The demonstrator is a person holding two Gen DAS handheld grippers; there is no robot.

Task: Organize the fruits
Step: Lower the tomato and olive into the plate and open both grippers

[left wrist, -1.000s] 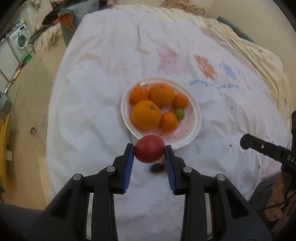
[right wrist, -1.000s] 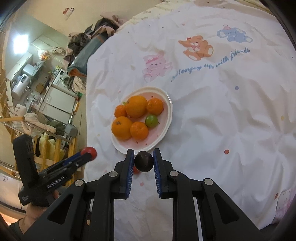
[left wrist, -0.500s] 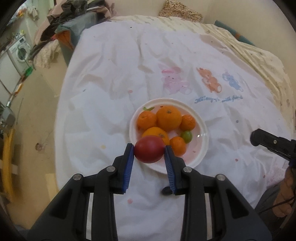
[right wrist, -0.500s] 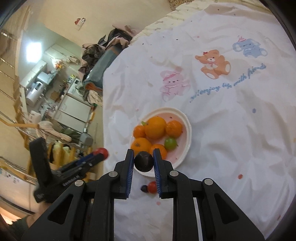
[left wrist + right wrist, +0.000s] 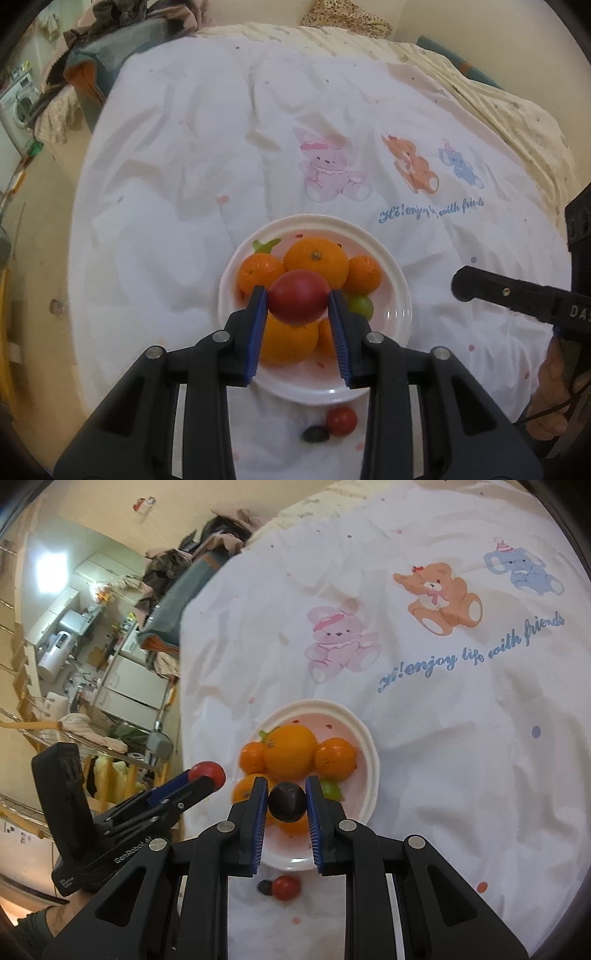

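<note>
- Left gripper (image 5: pixel 298 301): blue-padded fingers (image 5: pixel 257 325) pinching a red tomato (image 5: pixel 297 295), one pad on each side, tomato at the fingertips.
- Just beyond and beneath those fingertips: white plate (image 5: pixel 400 295) on a white sheet (image 5: pixel 184 221) printed with cartoon animals and blue script.
- On the plate, ahead of the left fingers: big orange (image 5: pixel 317 260) straight past the tomato, smaller orange (image 5: pixel 258 271) to its left, another (image 5: pixel 364 275) to its right.
- Green fruit (image 5: pixel 360 305) just right of the right pad; a second big orange (image 5: pixel 288 341) between and under the fingers, partly hidden by the tomato.
- Behind the fingertips, off the plate's near rim: small red fruit (image 5: pixel 341 421) touching or almost touching a small dark fruit (image 5: pixel 316 434), both on the sheet.
- Right gripper (image 5: pixel 286 800): fingers (image 5: pixel 258 812) pinching a dark round fruit, a plum (image 5: pixel 287 800) by the look, held at the tips over the near part of the plate (image 5: pixel 371 768).
- Beyond the right fingertips: oranges (image 5: pixel 290 751) grouped on the plate, green fruit (image 5: pixel 330 788) peeking out right of the right pad.
- Behind the right fingertips, on the sheet (image 5: pixel 443 775): the small red fruit (image 5: pixel 285 886) with the dark one (image 5: pixel 264 886) against its left side.
- Left of the right fingers: the left gripper seen side-on, tomato at its tip, level with the plate's left edge.
- Right of the left fingers: black body of the right gripper and part of a hand (image 5: pixel 550 387) gripping it.
</note>
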